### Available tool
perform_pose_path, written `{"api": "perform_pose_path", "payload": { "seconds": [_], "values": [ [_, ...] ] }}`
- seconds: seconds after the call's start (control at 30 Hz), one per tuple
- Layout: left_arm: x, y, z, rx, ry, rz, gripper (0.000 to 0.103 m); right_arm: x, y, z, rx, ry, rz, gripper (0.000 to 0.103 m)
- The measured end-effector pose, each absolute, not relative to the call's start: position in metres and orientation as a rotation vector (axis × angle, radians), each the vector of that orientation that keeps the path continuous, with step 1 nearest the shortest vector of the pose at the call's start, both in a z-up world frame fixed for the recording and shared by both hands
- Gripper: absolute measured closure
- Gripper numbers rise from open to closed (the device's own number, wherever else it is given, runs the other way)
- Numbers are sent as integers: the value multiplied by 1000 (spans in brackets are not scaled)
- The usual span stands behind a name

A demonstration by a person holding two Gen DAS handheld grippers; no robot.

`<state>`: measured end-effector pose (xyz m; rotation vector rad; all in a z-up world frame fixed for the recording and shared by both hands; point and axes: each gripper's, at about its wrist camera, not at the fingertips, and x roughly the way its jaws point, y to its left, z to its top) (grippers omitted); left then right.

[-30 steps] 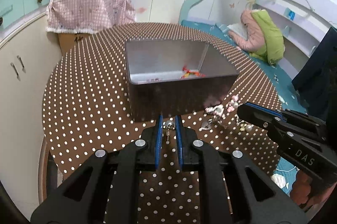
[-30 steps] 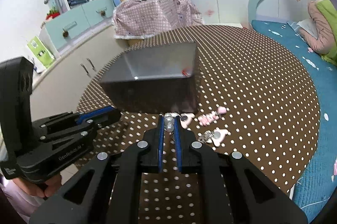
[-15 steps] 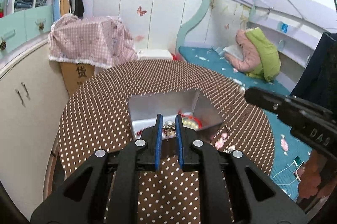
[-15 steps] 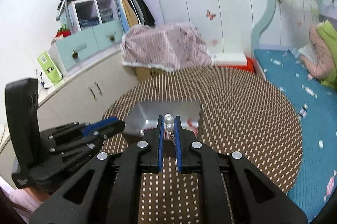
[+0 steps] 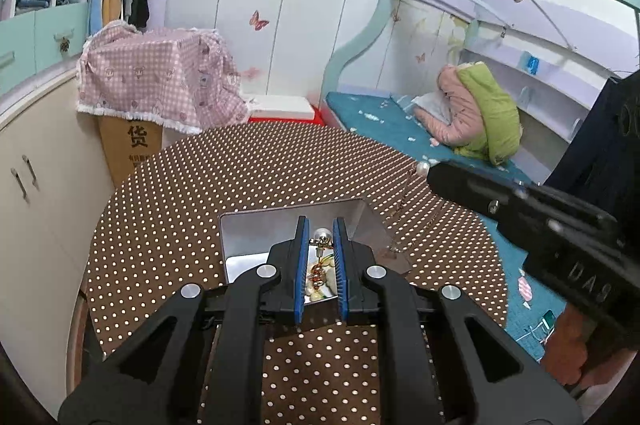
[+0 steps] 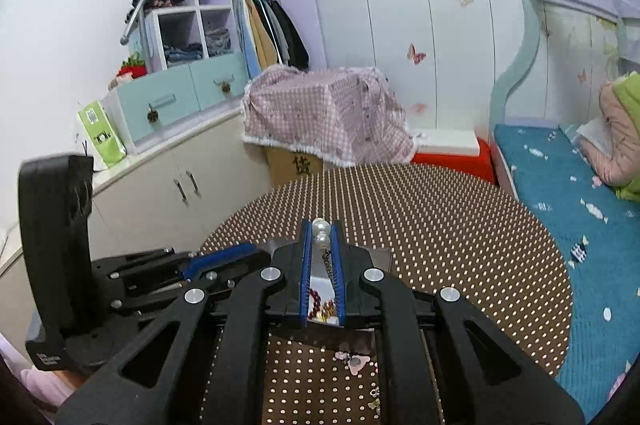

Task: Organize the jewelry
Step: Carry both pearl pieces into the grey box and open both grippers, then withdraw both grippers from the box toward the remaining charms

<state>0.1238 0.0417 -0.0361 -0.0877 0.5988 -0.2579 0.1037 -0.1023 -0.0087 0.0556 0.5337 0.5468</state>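
Round counter (image 5: 248, 177) with brown polka-dot cover, in a bedroom with wardrobe (image 6: 360, 25) and bunk bed (image 5: 400, 113). Metal box (image 5: 256, 237) sits near centre. Left gripper (image 5: 321, 237) clamps a silver-bead earring (image 5: 322, 235) over the box; right gripper (image 6: 321, 231) clamps a pearl earring (image 6: 321, 229) alongside.

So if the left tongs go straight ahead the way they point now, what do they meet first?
Probably the metal box: the left tongs, shut on a pearl earring, point down into it, though depth is unclear.
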Motion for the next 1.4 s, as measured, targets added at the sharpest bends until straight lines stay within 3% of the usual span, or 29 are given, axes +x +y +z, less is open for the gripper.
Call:
{"api": "perform_pose_path", "payload": {
  "seconds": [0.23, 0.27, 0.33, 0.37, 0.43, 0.93, 1.4],
  "values": [
    [142, 47, -62, -126, 666, -235, 90, 121, -98, -35, 59, 659, 530, 91],
    [143, 48, -65, -130, 672, -235, 90, 121, -97, -36, 55, 665, 520, 87],
    [143, 48, -67, -127, 676, -238, 88, 119, -97, -37, 55, 667, 527, 67],
    [143, 48, -67, -126, 677, -238, 79, 119, -98, -37, 54, 667, 526, 65],
    [142, 49, -69, -127, 681, -231, 74, 117, -99, -37, 45, 667, 521, 64],
    [115, 37, -68, -104, 686, -240, 74, 103, -130, -40, 66, 674, 448, 55],
    [100, 16, -96, -84, 775, -287, 74, 79, -160, -79, 84, 790, 342, 54]
  ]
}}
